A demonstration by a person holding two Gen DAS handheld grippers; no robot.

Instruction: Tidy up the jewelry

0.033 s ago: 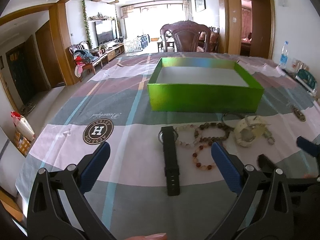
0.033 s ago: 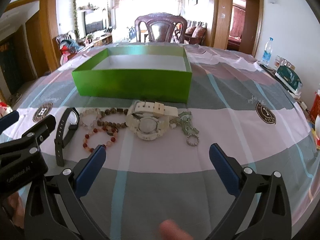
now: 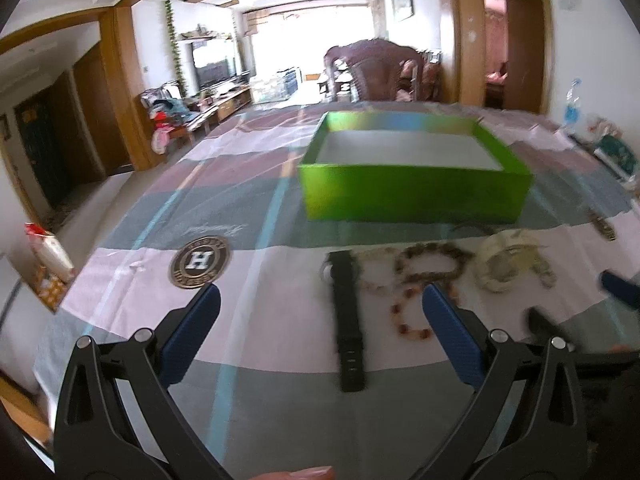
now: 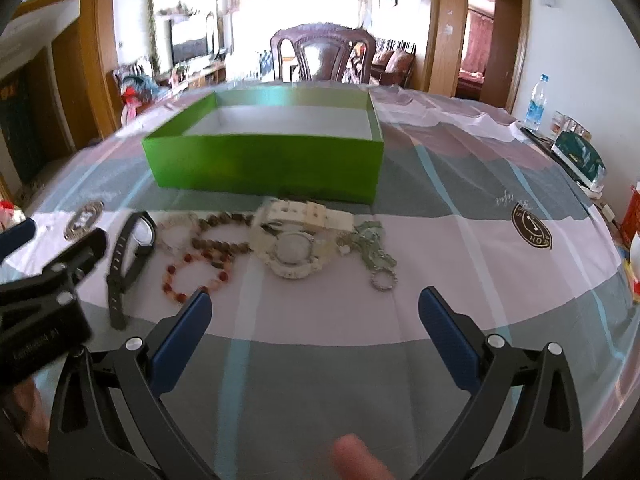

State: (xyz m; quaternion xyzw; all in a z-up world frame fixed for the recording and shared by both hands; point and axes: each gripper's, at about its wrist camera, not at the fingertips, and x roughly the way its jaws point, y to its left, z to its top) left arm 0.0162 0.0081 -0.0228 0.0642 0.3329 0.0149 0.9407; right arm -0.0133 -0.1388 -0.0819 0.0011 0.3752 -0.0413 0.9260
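Jewelry (image 4: 280, 248) lies before green box (image 4: 264, 168).

Carved wooden chair (image 4: 323, 54) behind table; water bottle (image 4: 536, 103) at far right edge; television (image 3: 211, 67) far left; patchwork tablecloth (image 4: 460, 184) with round logos.

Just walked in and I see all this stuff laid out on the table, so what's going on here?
A person holds a gripper in each hand over a table, about to sort jewelry. Both the left gripper and right gripper are open and hold nothing. A black watch, bead bracelets, a cream watch and a keychain lie in a row in front of the green box, which looks empty. Nothing has been picked up yet.
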